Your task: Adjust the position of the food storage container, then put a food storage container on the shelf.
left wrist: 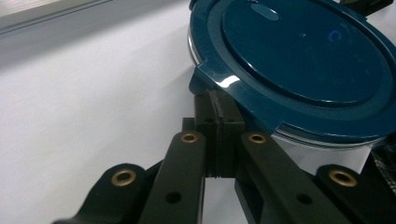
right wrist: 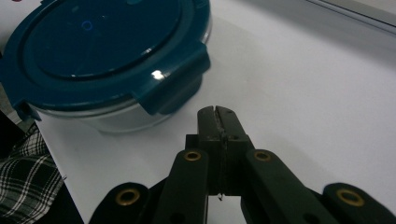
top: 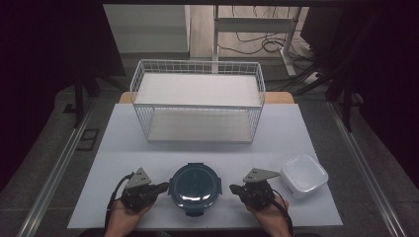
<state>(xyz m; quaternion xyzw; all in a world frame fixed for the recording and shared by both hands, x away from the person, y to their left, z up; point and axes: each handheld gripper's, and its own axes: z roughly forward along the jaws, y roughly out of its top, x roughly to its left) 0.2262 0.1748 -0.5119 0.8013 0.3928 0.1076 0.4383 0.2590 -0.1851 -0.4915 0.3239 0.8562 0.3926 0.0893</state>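
— Teal lid on a round tub (top: 193, 183), near the bench's (top: 123, 143) front edge, in front of the wire basket (top: 197, 101).
— And the fingers?
— Left gripper (top: 164, 186) sits just left of the tub, fingers (left wrist: 224, 114) clenched on nothing, tips under a lid clasp; whether they touch it I cannot tell. Right gripper (top: 232, 188) sits just right of the tub, fingers (right wrist: 217, 122) clenched too, short of the nearest clasp.
— Anything else?
— A white box (top: 304, 175) lies right of the tub, beyond the right gripper.
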